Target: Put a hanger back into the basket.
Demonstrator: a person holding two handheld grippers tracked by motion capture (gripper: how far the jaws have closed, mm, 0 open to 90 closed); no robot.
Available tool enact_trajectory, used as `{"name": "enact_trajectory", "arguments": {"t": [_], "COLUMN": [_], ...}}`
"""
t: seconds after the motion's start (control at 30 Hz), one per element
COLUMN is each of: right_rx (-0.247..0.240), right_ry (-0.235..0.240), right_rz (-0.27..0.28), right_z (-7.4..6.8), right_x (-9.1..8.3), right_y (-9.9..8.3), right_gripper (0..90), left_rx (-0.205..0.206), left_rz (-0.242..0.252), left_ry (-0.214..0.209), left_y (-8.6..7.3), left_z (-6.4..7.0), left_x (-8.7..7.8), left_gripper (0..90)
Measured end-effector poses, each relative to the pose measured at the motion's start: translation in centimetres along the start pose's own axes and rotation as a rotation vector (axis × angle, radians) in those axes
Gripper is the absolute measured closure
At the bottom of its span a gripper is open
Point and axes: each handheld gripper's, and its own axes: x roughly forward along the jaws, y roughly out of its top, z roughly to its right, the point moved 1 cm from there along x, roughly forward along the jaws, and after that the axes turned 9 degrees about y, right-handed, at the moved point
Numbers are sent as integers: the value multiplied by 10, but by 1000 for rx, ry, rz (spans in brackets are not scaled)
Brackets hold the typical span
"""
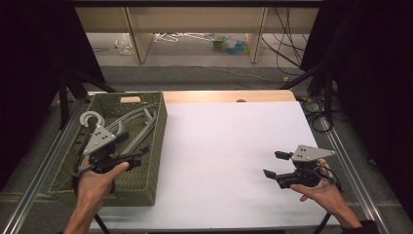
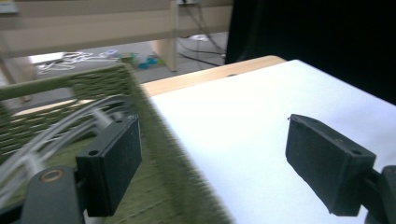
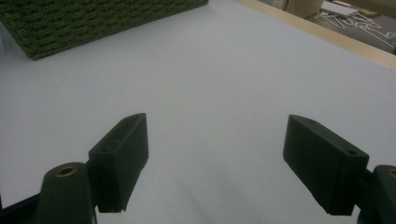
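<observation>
While the left gripper [image 1: 127,157] hangs over the near right part of the green woven basket [image 1: 155,146], its jaws stand wide apart with nothing between them. In the left gripper view one jaw sits over the inside of the basket and the other over the white bench [image 2: 261,116], so the basket's right wall [image 2: 168,149] runs up between the two jaws. The grey hangers [image 1: 134,127] lie inside the basket, just ahead of and below that gripper, and from its own camera they show up as pale blurry curves [image 2: 56,126] right beside the left-hand jaw. Can't tell if that jaw is actually touching them, it's too smeared. One hook [image 1: 91,118] curls up just beyond the gripper's grey plate in the high view.

The right gripper [image 1: 273,164] is well apart from all that, held low over the bare white bench [image 1: 219,146] near its right edge, pointing left toward the basket. Its jaws are spread wide too, holding nothing. In the right gripper view there's just white surface [image 3: 210,93] between and ahead of the jaws, with a corner of the basket [image 3: 93,18] far ahead and up to the left.

Each hand wraps its gripper from behind: left hand [image 1: 95,180], right hand [image 1: 324,190].
</observation>
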Motion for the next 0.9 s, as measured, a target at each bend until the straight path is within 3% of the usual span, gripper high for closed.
{"name": "enact_trajectory", "arguments": {"t": [0.3, 0.53, 0.6, 0.73, 0.9], "right_rx": [-4, 12, 8, 9, 14], "right_ry": [2, 13, 5, 1, 17], "right_rz": [31, 43, 50, 59, 51], "right_z": [-11, -18, -19, -21, -25], "right_x": [-2, -4, -4, -5, -4], "right_y": [1, 0, 0, -1, -4], "right_gripper": [227, 227, 227, 228, 228], "left_rx": [40, 81, 100, 74, 113], "left_rz": [10, 38, 34, 18, 6], "left_ry": [-86, -132, -141, -164, -187], "left_y": [-10, -13, -17, -30, -48], "left_z": [45, 72, 78, 88, 100], "left_x": [11, 10, 12, 17, 23], "left_gripper": [179, 167, 167, 168, 171]}}
